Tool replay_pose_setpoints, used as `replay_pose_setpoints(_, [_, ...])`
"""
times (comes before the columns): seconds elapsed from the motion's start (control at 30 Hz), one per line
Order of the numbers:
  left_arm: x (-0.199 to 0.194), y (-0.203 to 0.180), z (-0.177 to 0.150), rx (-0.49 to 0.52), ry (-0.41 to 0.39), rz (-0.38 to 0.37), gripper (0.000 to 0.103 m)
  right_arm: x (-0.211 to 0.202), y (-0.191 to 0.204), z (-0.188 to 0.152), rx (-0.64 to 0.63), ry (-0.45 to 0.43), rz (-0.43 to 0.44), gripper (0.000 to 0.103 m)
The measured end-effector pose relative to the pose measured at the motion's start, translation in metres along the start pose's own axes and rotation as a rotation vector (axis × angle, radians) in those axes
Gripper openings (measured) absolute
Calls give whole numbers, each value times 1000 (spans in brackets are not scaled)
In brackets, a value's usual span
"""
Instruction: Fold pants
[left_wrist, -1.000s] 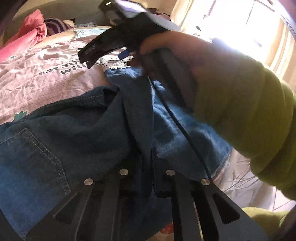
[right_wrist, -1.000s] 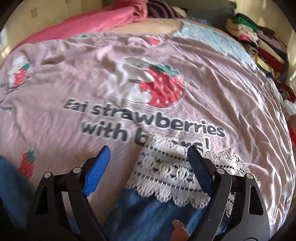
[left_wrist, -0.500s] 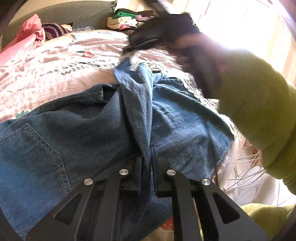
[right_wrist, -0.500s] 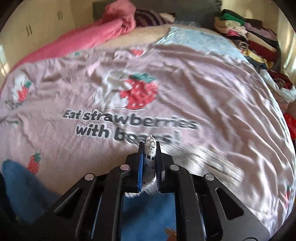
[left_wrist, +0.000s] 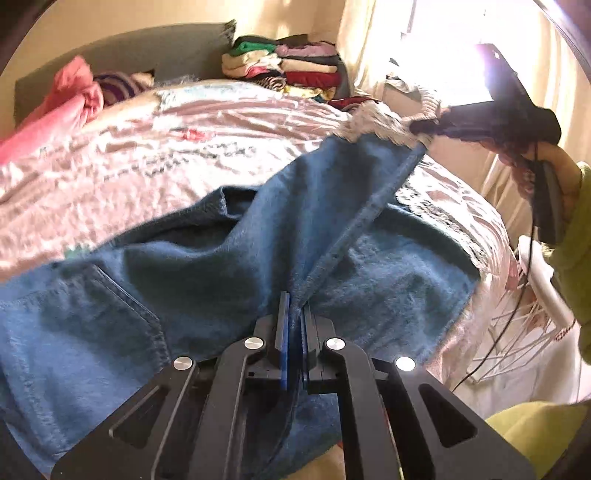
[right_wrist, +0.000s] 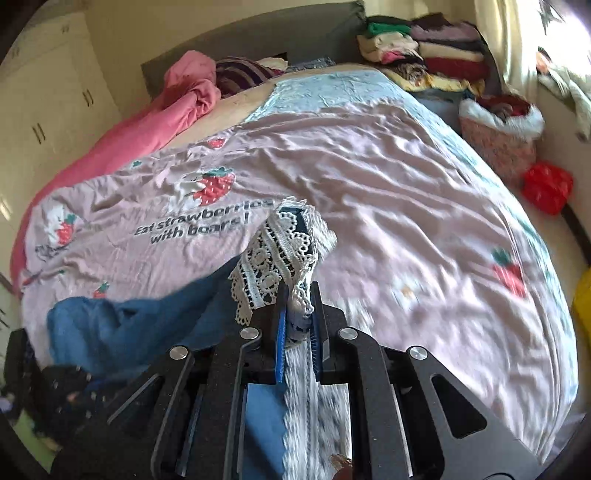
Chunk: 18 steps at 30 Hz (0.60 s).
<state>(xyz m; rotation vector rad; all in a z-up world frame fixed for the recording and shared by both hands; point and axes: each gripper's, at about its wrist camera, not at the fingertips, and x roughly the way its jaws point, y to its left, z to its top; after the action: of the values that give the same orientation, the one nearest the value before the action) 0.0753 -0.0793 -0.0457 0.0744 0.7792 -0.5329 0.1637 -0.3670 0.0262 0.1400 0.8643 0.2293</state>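
Blue denim pants (left_wrist: 207, 280) with white lace hems lie on the pink strawberry bedspread (left_wrist: 155, 147). My left gripper (left_wrist: 293, 314) is shut on a seam of the upper leg near the bed's front edge. My right gripper (right_wrist: 298, 314) is shut on the lace hem (right_wrist: 280, 254) of that leg and holds it lifted above the bed. It also shows in the left wrist view (left_wrist: 424, 127), pulling the leg taut to the upper right. The other leg (left_wrist: 399, 269) lies flat underneath, its lace hem (left_wrist: 436, 210) on the bedspread.
Folded clothes stacks (right_wrist: 424, 48) sit at the bed's far right corner. A pink blanket (right_wrist: 177, 107) lies along the far left. A basket (right_wrist: 502, 125) and a red bag (right_wrist: 546, 186) stand right of the bed. A white wire rack (left_wrist: 532, 317) stands by the front edge.
My right gripper shut on the lace hem, then lifted it up and to the right, stretching the upper leg taut. My left gripper stayed shut on the seam.
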Motion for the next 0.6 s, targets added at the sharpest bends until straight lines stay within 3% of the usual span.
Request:
replay_pose_setpoints(0.23, [-27,-10,-2,52,-24,10,4,-33,-8,-54,18,30,21,6])
replay_pose_setpoints(0.4, [-30,-18,-13,62,7,-2,4,-29,-22,-89,63,85,34,6])
replay_pose_setpoints(0.6, [-26,-27,-21,101,40,17,4,-28,-24,-108,47,122,20,6])
